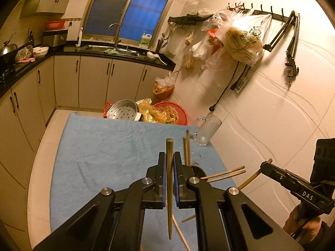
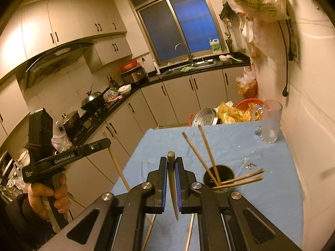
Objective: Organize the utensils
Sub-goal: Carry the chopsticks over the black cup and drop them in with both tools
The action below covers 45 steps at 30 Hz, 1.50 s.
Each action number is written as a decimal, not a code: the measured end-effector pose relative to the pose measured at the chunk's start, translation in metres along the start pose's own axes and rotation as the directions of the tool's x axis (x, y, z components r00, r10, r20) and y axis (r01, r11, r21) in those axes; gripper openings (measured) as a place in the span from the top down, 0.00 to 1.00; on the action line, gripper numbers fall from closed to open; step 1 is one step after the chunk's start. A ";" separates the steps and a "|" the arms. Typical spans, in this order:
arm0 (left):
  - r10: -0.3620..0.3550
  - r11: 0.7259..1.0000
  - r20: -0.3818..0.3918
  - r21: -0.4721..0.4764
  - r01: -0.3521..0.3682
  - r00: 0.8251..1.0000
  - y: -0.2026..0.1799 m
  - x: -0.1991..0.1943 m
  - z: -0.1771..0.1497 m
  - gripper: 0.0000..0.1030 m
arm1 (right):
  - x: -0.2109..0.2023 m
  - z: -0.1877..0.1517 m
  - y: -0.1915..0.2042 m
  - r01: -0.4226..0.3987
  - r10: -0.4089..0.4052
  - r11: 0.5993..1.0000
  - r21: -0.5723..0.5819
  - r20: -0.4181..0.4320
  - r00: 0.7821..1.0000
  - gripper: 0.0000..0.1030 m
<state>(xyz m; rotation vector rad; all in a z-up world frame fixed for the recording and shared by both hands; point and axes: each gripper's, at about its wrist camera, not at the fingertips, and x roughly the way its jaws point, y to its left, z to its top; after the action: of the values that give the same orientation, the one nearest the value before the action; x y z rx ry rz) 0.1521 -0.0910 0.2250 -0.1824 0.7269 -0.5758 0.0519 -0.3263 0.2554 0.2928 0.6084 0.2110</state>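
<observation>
My left gripper (image 1: 169,155) is shut on a brown chopstick (image 1: 169,188) that stands upright between its blue pads, above the blue cloth (image 1: 108,146). A black holder (image 1: 199,170) sits just right of it, half hidden by a finger, with several chopsticks (image 1: 187,146) leaning out. My right gripper (image 2: 171,160) is shut on a paler chopstick (image 2: 172,188), left of the holder (image 2: 227,172) and its chopsticks (image 2: 206,146). Each gripper shows in the other's view: the right gripper (image 1: 264,165) and the left gripper (image 2: 105,141), each with its stick. Loose chopsticks (image 2: 189,230) lie on the cloth below.
A glass mug (image 2: 269,123) stands at the table's far right corner by the tiled wall. Beyond the far edge sit a metal steamer (image 2: 204,116) and a red basket (image 1: 178,113) with yellow bags. Small scraps (image 2: 250,165) lie beside the holder. Cabinets line the left.
</observation>
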 end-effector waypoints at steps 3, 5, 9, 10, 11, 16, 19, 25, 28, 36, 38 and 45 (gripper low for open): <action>-0.014 1.000 0.010 0.004 0.014 1.000 -0.008 0.002 0.004 0.94 | -0.007 0.006 -0.003 0.010 -0.010 1.000 0.002 0.021 1.000 0.92; -0.025 1.000 0.016 0.008 0.025 1.000 -0.013 0.004 0.007 0.94 | -0.013 0.011 -0.005 0.020 -0.020 1.000 0.001 0.037 0.999 0.92; -0.041 0.999 0.041 0.025 0.040 0.998 -0.028 0.009 0.017 0.94 | -0.021 0.020 -0.009 0.039 -0.039 0.999 -0.003 0.063 0.997 0.92; -0.047 0.999 0.045 0.030 0.045 0.998 -0.032 0.011 0.020 0.94 | -0.023 0.022 -0.009 0.046 -0.045 0.999 -0.004 0.071 0.996 0.92; -0.050 0.998 0.047 0.031 0.049 0.998 -0.035 0.014 0.023 0.94 | -0.025 0.024 -0.011 0.055 -0.054 0.998 -0.003 0.083 0.995 0.92; -0.058 0.998 0.076 0.026 0.056 0.995 -0.051 0.032 0.036 0.94 | -0.025 0.032 -0.017 0.089 -0.089 0.996 0.007 0.120 0.989 0.92; -0.048 0.999 0.090 0.029 0.045 0.995 -0.060 0.045 0.041 0.94 | -0.022 0.035 -0.020 0.116 -0.116 0.993 0.004 0.137 0.984 0.92; -0.025 1.000 0.117 0.021 0.022 0.993 -0.067 0.060 0.046 0.94 | -0.017 0.037 -0.028 0.138 -0.138 0.990 0.012 0.143 0.980 0.92; -0.014 1.000 0.134 0.021 0.012 0.991 -0.068 0.066 0.049 0.94 | -0.018 0.037 -0.032 0.159 -0.158 0.987 0.009 0.151 0.976 0.92; 0.025 0.999 0.141 0.035 -0.030 0.990 -0.072 0.089 0.046 0.94 | -0.014 0.039 -0.042 0.186 -0.185 0.982 0.011 0.172 0.968 0.92; 0.038 0.998 0.134 0.044 -0.044 0.990 -0.074 0.095 0.043 0.94 | -0.011 0.039 -0.044 0.188 -0.187 0.982 0.008 0.169 0.968 0.92; 0.066 0.996 0.076 0.046 -0.070 0.995 -0.069 0.116 0.029 0.94 | 0.004 0.034 -0.050 0.189 -0.186 0.982 -0.006 0.127 0.974 0.92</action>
<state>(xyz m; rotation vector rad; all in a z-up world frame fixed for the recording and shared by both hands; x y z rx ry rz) 0.2120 -0.2137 0.2039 -0.1325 0.6440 -0.5188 0.0805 -0.3786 0.2631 0.2275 0.5053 0.0157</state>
